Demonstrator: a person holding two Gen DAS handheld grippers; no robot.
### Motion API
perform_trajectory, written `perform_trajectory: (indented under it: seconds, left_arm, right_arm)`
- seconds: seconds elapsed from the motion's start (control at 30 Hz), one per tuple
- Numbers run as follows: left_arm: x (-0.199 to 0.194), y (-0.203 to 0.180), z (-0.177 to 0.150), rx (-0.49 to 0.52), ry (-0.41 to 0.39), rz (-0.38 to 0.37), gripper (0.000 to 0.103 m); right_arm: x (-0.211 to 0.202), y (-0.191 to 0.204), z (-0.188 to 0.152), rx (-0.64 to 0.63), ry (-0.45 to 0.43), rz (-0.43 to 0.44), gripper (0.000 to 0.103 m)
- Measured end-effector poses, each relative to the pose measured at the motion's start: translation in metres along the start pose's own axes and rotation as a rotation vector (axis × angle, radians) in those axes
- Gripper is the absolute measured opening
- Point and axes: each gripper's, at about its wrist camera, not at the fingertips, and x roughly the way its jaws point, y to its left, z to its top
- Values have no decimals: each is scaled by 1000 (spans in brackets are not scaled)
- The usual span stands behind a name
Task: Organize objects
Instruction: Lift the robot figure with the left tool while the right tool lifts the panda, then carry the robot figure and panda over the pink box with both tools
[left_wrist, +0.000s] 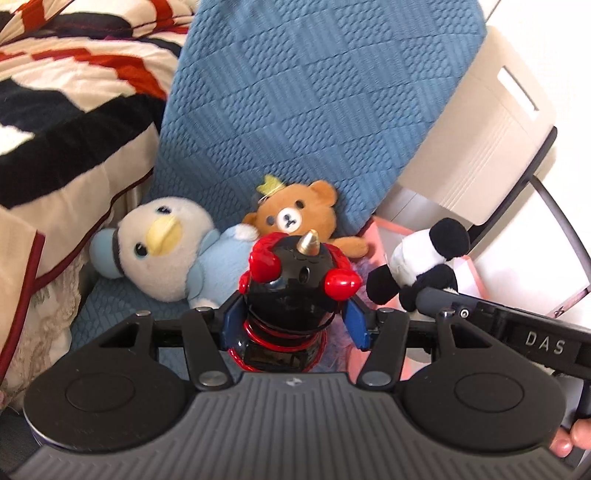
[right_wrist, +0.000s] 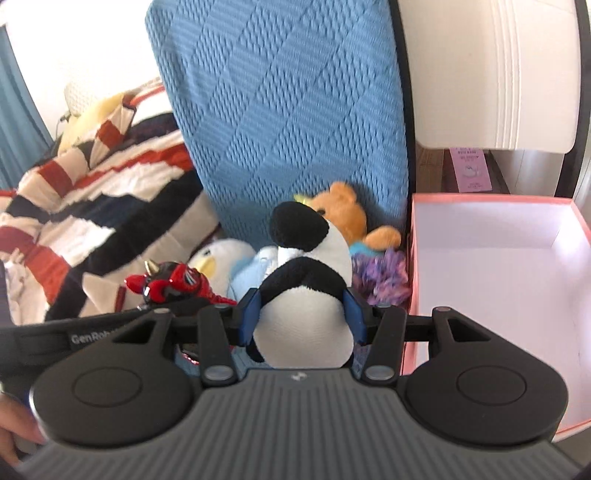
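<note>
My left gripper (left_wrist: 293, 314) is shut on a black and red devil figure with a gold horn (left_wrist: 295, 280), held above the blue seat; the figure also shows in the right wrist view (right_wrist: 170, 284). My right gripper (right_wrist: 301, 314) is shut on a panda plush (right_wrist: 306, 280), which also shows in the left wrist view (left_wrist: 421, 266). A penguin plush (left_wrist: 166, 251), a brown bear plush with a yellow crown (left_wrist: 295, 218) and a purple fluffy toy (right_wrist: 384, 277) lie on the seat against the blue cushion (left_wrist: 306, 96). An open pink box (right_wrist: 495, 266) stands to the right.
A striped red, black and white blanket (left_wrist: 62, 96) is heaped on the left. A white chair back (left_wrist: 484, 140) with a dark frame stands behind the pink box. A pink card (right_wrist: 471, 168) hangs beyond the box.
</note>
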Motion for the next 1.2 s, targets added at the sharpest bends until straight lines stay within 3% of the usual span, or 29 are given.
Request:
perform_trajectory:
  seconds: [0.43, 0.73, 1.0, 1.2]
  left_arm:
    - [-4, -62, 23, 26, -18, -35, 62]
    - [4, -116, 15, 63, -21, -51, 62]
    - [35, -162, 7, 99, 21, -54, 62]
    - [69, -184, -3, 111, 84, -56, 62]
  right_arm:
    - [-36, -42, 20, 26, -58, -12, 52]
    - [-56, -87, 29, 50, -103, -34, 52]
    - [-58, -143, 23, 87, -99, -63, 52]
    - [-46, -185, 6, 132, -36, -105, 52]
